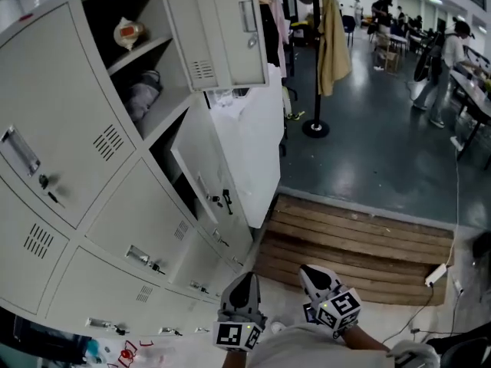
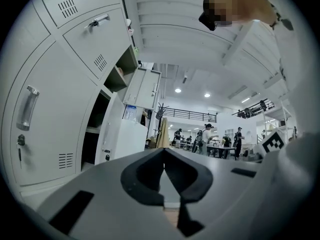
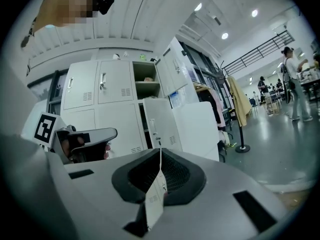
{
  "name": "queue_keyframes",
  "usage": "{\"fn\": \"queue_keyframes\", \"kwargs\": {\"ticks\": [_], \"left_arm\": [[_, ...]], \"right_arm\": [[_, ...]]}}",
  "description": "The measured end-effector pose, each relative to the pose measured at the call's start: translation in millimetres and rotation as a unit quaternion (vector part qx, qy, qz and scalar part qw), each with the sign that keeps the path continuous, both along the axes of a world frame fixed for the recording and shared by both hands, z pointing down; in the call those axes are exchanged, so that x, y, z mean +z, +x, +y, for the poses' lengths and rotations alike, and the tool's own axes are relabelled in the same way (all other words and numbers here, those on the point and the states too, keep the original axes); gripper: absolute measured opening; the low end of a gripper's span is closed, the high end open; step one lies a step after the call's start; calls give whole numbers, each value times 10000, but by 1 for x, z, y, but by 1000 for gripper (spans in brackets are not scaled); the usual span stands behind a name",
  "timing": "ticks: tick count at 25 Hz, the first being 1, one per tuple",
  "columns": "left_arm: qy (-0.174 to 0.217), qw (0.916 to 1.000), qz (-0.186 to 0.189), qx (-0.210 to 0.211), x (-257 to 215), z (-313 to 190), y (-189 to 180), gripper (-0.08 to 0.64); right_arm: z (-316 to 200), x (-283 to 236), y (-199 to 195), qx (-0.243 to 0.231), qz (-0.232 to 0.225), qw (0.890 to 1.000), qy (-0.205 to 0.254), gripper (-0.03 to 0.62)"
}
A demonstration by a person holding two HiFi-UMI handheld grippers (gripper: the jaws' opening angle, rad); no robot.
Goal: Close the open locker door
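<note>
Left hand-held gripper (image 1: 245, 280) and right hand-held gripper (image 1: 314, 274), jaws together, held low.
Open locker door (image 1: 205, 176) stands ajar ahead (an upper door (image 1: 222, 29) gapes too); a hard shove could bounce it back unlatched.

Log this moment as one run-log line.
phase: before approach | left gripper: shut, clear of lockers | right gripper: shut, clear of lockers | lower locker door: open | upper locker door: open

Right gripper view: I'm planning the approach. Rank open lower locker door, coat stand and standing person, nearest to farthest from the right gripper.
1. Open lower locker door, centre-left.
2. Coat stand, right of it.
3. Standing person, far right.
</note>
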State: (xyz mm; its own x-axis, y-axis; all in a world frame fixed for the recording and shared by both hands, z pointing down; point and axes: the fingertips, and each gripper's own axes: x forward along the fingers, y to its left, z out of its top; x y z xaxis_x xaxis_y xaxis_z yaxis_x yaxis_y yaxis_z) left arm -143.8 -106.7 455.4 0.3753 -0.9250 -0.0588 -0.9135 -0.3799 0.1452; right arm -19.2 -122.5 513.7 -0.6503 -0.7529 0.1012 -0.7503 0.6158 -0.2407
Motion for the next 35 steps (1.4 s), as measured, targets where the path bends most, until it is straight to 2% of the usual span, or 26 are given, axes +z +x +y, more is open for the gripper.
{"fn": "queue_keyframes", "kwargs": {"ticks": [8,12,17,24,30,35], "left_arm": [[-49,9999,-5,-153,-3,-29,-20,8],[-34,9998,-62,-172,-4,-48,-19,8],[-51,9998,-79,-189,-10,-89,-14,8],[213,9986,-278,-406,-38,-153,-9,8],[304,9945,-324,-952,-53,-191,-15,8],[447,9904,-351,-1262,-66,-214,-13,8]], "right_arm": [[-33,3,-21,-100,37,9999,-60,29],[-56,4,-23,-168,-9,9998,-43,29],[-104,-10,-21,-177,-120,9997,125,29],[-179,-23,-5,-288,-286,9988,264,29],[-245,-52,-7,-700,-286,9942,769,29],[-297,-97,-5,-1119,-527,9837,1309,29]]}}
